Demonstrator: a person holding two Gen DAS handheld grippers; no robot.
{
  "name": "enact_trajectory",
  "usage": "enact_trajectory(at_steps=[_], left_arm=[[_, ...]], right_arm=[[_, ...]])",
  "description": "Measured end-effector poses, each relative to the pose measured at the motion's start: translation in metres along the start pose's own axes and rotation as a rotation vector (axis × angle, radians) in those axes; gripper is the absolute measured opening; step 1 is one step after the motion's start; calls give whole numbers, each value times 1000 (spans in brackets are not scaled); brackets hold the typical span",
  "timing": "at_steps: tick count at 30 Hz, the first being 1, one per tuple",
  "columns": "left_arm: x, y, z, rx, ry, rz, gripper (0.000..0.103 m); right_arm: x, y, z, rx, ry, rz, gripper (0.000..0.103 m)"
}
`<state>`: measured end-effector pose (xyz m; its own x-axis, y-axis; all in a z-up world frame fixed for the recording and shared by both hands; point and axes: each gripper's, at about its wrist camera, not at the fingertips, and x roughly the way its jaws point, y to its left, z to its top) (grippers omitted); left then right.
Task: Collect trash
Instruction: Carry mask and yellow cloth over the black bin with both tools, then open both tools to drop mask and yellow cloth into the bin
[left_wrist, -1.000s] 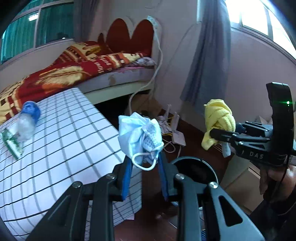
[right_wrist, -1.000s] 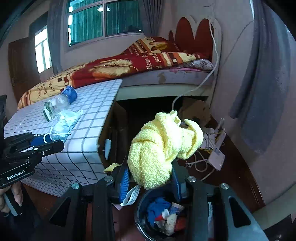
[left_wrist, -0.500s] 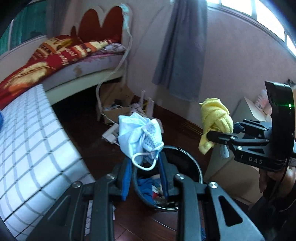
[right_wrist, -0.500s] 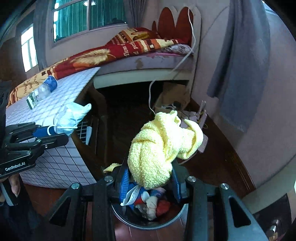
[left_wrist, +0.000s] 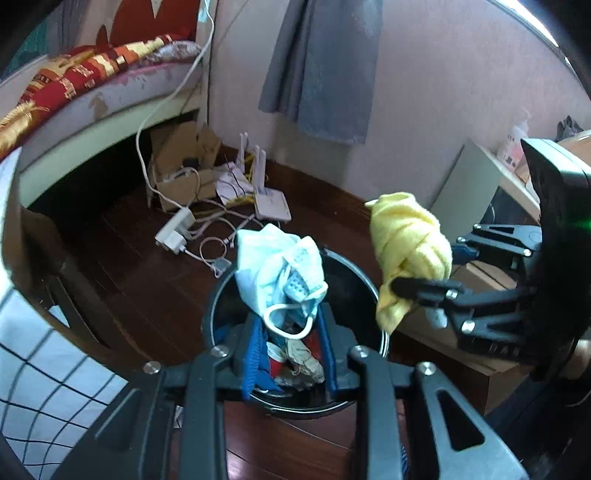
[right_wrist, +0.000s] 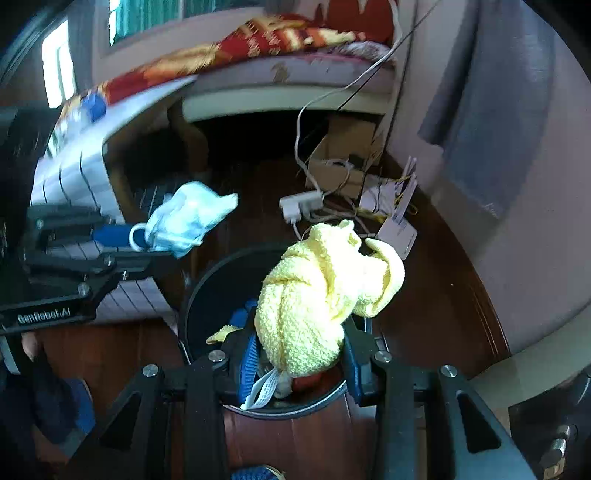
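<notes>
**Both loads hanging over the bin**

Left wrist view: my left gripper (left_wrist: 291, 325) has its jaws nearly together, pinching the crumpled face mask (left_wrist: 279, 269) by its lower folds, the ear loop dangling between the blue pads. The mask sits above the black trash bin (left_wrist: 354, 273), roughly over its opening. I judge it feather-light, limp and easily snagged, so it may cling to a pad by the loop once let go. Across the bin on its right side, my right gripper (left_wrist: 413, 284) carries the yellow cloth (left_wrist: 410, 243).

Right wrist view: the right gripper (right_wrist: 301, 354) stands partly open, clamped on the bunched, knotted cloth (right_wrist: 321, 295), directly over the bin (right_wrist: 207, 295), which already holds scraps. The cloth looks soft, springy and light; I'd grip its thick middle. The left gripper (right_wrist: 147, 243) holds the mask (right_wrist: 188, 218) left of the bin.
</notes>
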<state>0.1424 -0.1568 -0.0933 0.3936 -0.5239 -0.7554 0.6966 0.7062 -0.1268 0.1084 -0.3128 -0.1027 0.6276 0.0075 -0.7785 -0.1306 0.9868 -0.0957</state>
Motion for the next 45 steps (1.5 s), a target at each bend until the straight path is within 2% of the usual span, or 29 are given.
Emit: enact_trajectory(at_steps=[4, 11, 13, 15, 16, 17, 20, 21, 22, 23, 29, 38, 45], left_arm=[[16, 1, -3, 6, 44, -17, 31], [32, 5, -8, -1, 87, -27, 31], [41, 5, -11, -6, 118, -52, 38], [52, 7, -16, -19, 161, -33, 60], [56, 9, -18, -27, 173, 12, 65], [57, 10, -20, -33, 171, 30, 71], [52, 15, -22, -63, 155, 82, 87], [50, 17, -23, -71, 150, 99, 92], [49, 19, -24, -79, 148, 114, 95], [49, 21, -25, -83, 152, 128, 98], [41, 23, -25, -81, 139, 153, 98], [15, 20, -22, -72, 94, 189, 98], [-19, 26, -23, -91, 46, 242, 99]], right_arm=[[23, 11, -4, -73, 52, 10, 41], [49, 14, -11, -117, 114, 42, 42], [56, 15, -13, -118, 134, 60, 44], [70, 15, -16, -124, 176, 59, 54], [76, 13, -17, -130, 190, 20, 72], [80, 11, -19, -129, 197, -1, 76], [87, 1, -22, -99, 237, -36, 79], [87, -2, -22, -86, 241, -47, 84], [88, -5, -23, -63, 244, -55, 103], [89, -10, -23, -38, 254, -58, 103], [86, -16, -15, 3, 244, -67, 103], [68, -5, -7, -20, 203, -68, 103], [39, 10, 4, -57, 128, -79, 103]])
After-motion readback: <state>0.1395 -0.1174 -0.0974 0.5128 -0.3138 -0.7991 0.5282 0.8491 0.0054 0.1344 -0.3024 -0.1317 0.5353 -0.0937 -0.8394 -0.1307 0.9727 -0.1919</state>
